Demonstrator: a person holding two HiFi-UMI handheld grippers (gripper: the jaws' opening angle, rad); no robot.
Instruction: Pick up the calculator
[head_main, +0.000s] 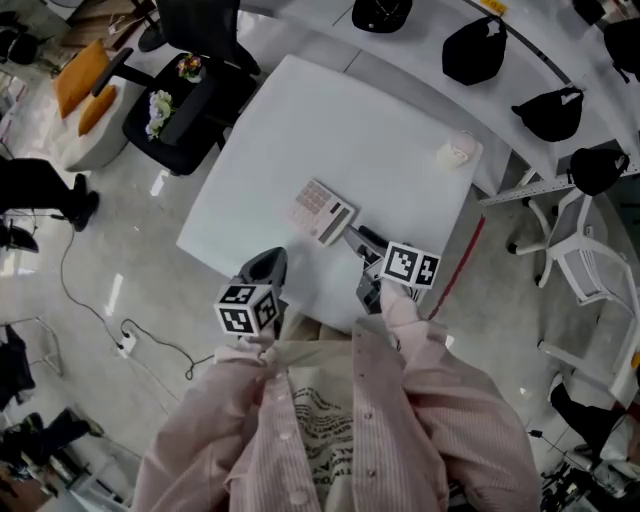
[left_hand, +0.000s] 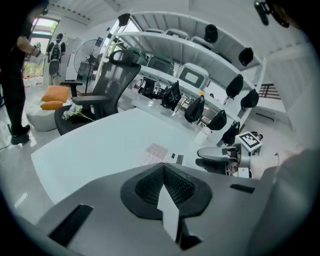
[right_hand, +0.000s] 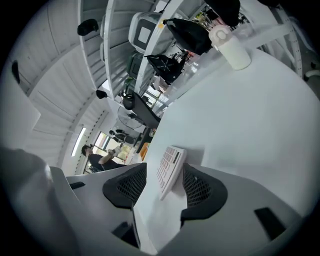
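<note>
Calculator (right_hand: 170, 167) on desk (head_main: 350, 130) | my right gripper (right_hand: 165, 184) spread, one jaw each side of calculator | my left gripper (left_hand: 164, 169) pressed together, empty, at desk's near edge

A person in a pink striped shirt leans in with a gripper in each hand, elbows bent and both forearms held close to the chest. The left gripper (head_main: 267, 264) points forward and down, its jaws pressed together with nothing between them, marker cube riding just behind. The right gripper (head_main: 353, 237) reaches further ahead, rolled onto its side, its jaws standing apart around the near end of the calculator (head_main: 322, 211). The right sleeve (head_main: 452, 392) runs up to that gripper's marker cube.
</note>
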